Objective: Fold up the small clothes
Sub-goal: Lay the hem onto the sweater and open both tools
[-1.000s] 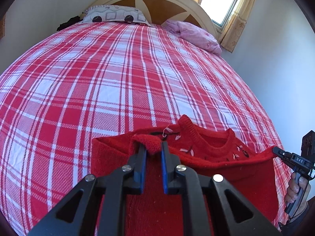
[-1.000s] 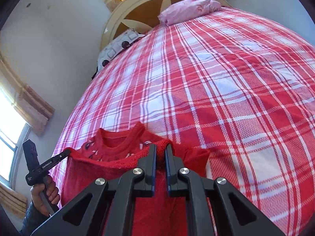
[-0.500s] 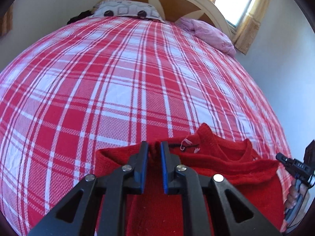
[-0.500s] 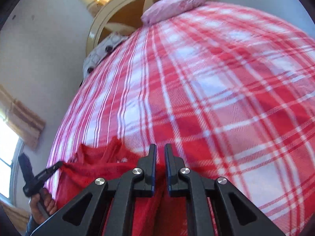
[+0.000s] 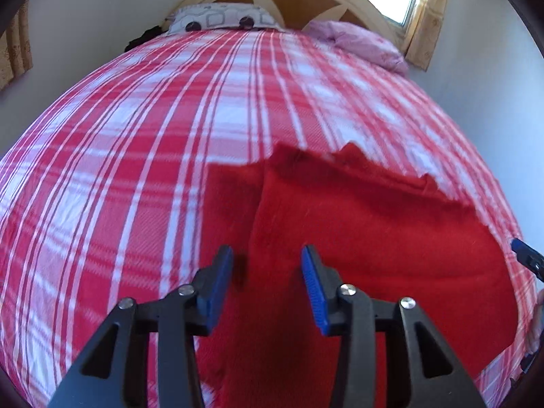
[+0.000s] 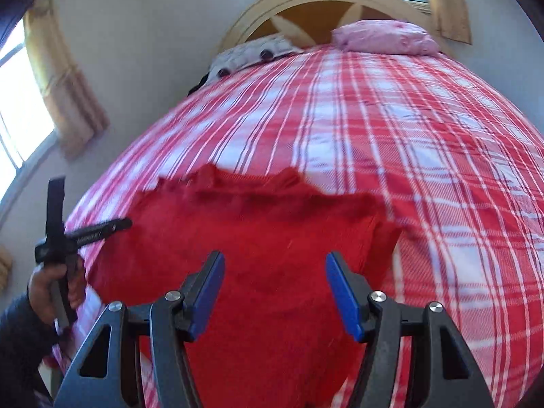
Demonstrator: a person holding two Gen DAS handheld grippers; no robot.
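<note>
On the bed, near its foot edge, the red knit sweater lies flat on the plaid cover, neckline away from me, a folded-in panel along its left side showing as a straight crease in the left wrist view. My read: it's soft, light, limp knit, with no stiffness, so it will sag and drag unless both ends of an edge are lifted together; grippy rather than slippery, not fragile, but loose knit can snag on the pads. Best hold looks like a pinch through the doubled layers at the corners of the near hem or at the shoulder corners, not mid-panel, where only the top layer would come up. My left hand-held gripper points steeply down over the left part of the sweater, jaws opening, roughly half spread, nothing between the pads. My right hand-held gripper is angled down over the middle-right, jaws opening a bit wider, also empty. In the right wrist view my left hand grips its handle off the sweater's left edge. Both views are motion-blurred, so fine knit detail is unreadable.
</note>
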